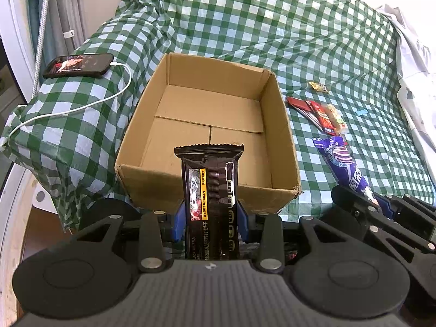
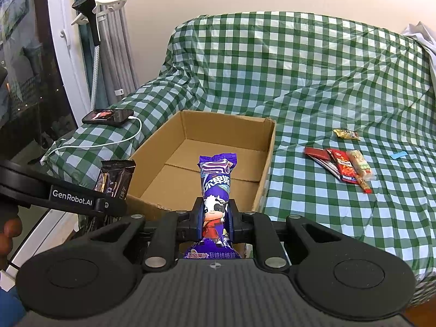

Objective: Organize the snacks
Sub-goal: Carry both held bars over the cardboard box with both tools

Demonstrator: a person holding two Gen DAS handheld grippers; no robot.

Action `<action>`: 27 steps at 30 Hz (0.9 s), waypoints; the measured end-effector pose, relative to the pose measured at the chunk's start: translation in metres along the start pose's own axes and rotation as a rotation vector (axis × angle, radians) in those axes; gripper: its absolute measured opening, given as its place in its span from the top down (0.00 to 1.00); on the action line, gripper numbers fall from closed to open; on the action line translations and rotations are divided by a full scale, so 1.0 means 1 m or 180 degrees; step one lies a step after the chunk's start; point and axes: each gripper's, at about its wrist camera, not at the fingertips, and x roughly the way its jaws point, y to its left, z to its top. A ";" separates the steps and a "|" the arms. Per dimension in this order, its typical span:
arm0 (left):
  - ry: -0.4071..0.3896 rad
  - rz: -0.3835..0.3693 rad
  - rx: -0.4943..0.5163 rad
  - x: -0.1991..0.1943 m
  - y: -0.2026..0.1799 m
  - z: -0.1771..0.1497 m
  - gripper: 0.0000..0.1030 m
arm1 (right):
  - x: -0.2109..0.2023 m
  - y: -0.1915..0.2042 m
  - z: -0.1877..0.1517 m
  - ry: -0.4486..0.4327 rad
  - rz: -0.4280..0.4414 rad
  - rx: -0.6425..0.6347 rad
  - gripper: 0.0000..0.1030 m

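Green-and-white checked cloth (image 2: 313, 81), thin and creased, covers the bed where an open brown cardboard box (image 1: 280, 125) sits empty, so sorting has barely begun. The left gripper (image 1: 211, 219) is clamped on a glossy black biscuit packet (image 1: 209, 188) at the box's near wall; the right gripper (image 2: 215, 219) pinches a crinkly purple lollipop packet (image 2: 216, 182) likewise. Right of the box, small red foil sachets (image 2: 340, 167) and a gold wrapped sweet (image 2: 346, 134) wait.

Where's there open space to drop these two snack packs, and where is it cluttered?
The cardboard box floor is bare. The checked cloth behind the box is free. It is crowded right of the box, around the red packets and the gold candy, and left, by the phone.
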 end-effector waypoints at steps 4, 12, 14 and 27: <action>0.0010 0.0005 -0.0027 0.003 0.003 0.002 0.58 | 0.004 0.002 -0.001 0.0028 -0.0001 -0.0005 0.83; 0.0013 0.0007 -0.0095 0.007 0.008 0.011 0.58 | 0.012 0.001 -0.002 0.0087 -0.0002 -0.0030 0.83; 0.0011 0.0008 -0.0117 0.008 0.010 0.014 0.58 | 0.013 0.001 -0.002 0.0105 -0.0007 -0.0039 0.83; -0.0088 0.0084 -0.0276 0.022 0.029 0.056 0.58 | 0.032 -0.003 0.022 0.0041 -0.0045 -0.0018 0.83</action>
